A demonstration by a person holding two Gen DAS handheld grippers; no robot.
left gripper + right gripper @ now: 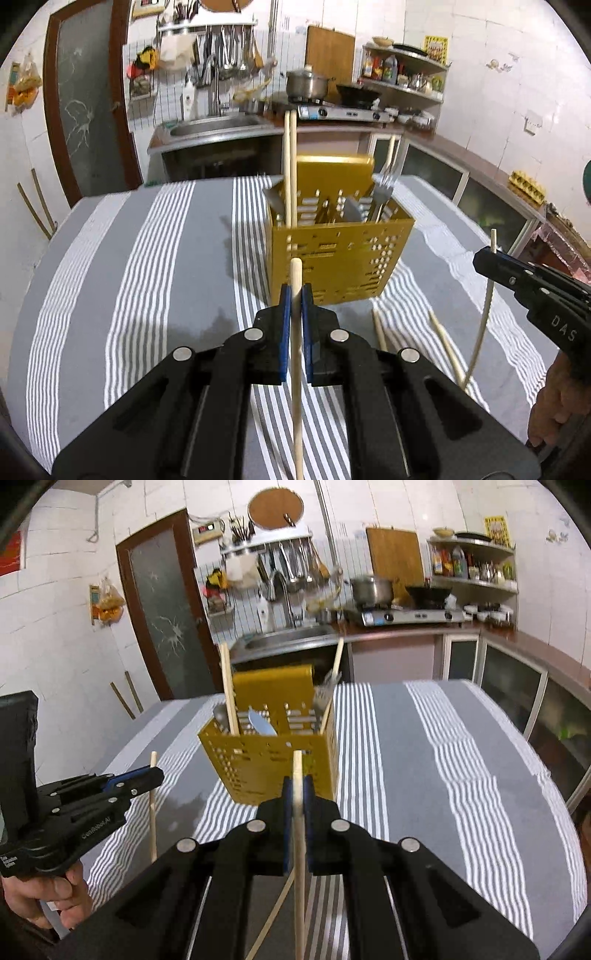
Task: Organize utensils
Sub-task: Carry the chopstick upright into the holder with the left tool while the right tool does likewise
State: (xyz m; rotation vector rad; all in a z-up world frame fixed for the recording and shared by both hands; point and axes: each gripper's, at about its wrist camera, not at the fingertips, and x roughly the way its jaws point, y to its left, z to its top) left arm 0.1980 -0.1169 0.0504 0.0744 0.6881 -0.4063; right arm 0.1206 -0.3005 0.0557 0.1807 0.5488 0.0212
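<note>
Left gripper [295, 295] clamped on upright pale wooden chopstick [296, 354], right gripper [297, 788] clamped on second pale wooden chopstick [299, 849], both short of yellow perforated plastic utensil caddy [340, 254] mid striped grey-white tablecloth [147, 258]. Risk: long sticks pivoting in narrow pads, missing a slot, catching the rim, tipping the light caddy. Loose chopsticks [380, 332] near the near edge could get knocked off.

Striped-cloth table [147, 258]: yellow caddy [340, 266], chopsticks [447, 350].

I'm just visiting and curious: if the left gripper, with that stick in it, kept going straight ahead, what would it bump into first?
Probably the yellow utensil caddy. The left gripper, shut on a chopstick, points at its near perforated wall; the gap between them is hard to judge.
</note>
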